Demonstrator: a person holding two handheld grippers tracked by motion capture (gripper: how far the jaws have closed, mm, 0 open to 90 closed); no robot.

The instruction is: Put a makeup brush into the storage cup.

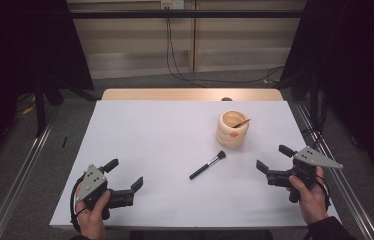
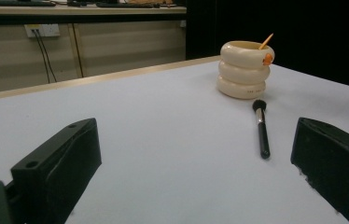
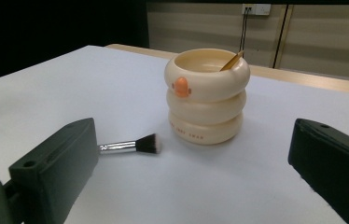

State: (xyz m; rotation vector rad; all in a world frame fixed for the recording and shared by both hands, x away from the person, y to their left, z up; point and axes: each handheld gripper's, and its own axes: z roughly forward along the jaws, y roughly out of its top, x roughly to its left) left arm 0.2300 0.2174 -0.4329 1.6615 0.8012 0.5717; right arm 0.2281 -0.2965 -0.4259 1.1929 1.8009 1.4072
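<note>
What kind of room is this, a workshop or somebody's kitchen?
Most likely a lab recording booth: a white table flanked by black curtains and metal rails, with handheld left tongs and right tongs near a makeup brush and cream holder.

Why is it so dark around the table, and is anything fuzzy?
High view: the white table is evenly lit, its sides fall into black, and the brush looks small and soft. Left gripper view: the near jaws blur while the cup stays fairly sharp. Right gripper view: the cup casts a faint shadow and the jaws look soft.
</note>
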